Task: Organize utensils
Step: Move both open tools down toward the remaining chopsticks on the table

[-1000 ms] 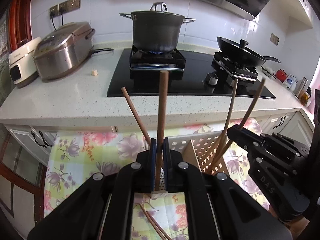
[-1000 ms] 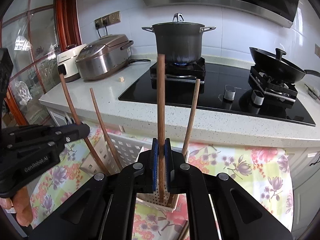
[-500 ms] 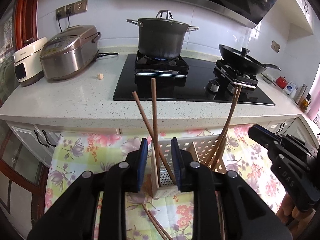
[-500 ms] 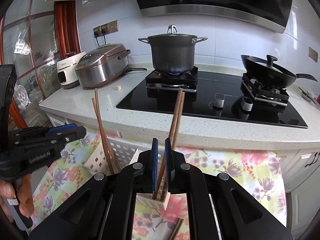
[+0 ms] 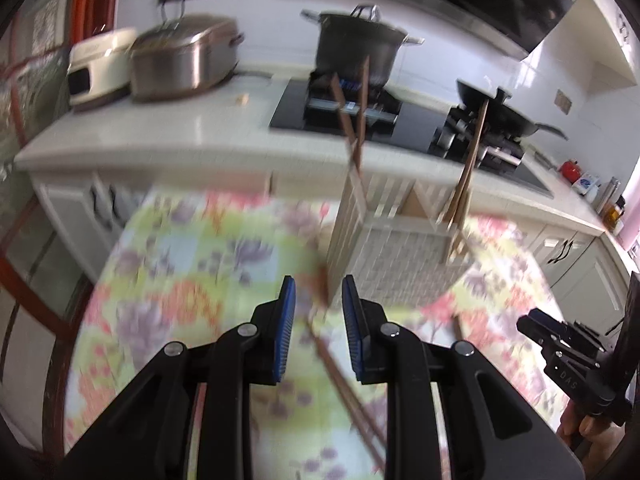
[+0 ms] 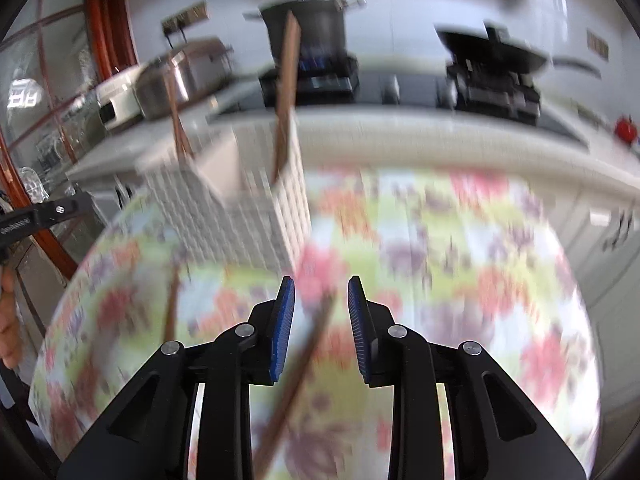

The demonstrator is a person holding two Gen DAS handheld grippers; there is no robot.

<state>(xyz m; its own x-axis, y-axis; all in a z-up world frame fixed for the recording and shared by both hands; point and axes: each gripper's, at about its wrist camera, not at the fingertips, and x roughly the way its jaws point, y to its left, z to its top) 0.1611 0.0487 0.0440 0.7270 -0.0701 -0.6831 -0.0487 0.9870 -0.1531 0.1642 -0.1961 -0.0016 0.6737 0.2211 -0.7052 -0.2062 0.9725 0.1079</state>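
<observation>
Both my left tongs [image 5: 316,320] and right tongs [image 6: 320,320] are spread and empty. Chopsticks [image 5: 356,120] stand in the white basket [image 5: 400,256]; more chopsticks [image 5: 344,380] lie loose on the floral cloth [image 5: 180,280] in front of it. A blurred, hasty reach could tip the basket. Lettering on the tongs is unreadable.

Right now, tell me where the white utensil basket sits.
The white utensil basket stands on the floral tablecloth, ahead-right of the left gripper, below the counter edge.
</observation>
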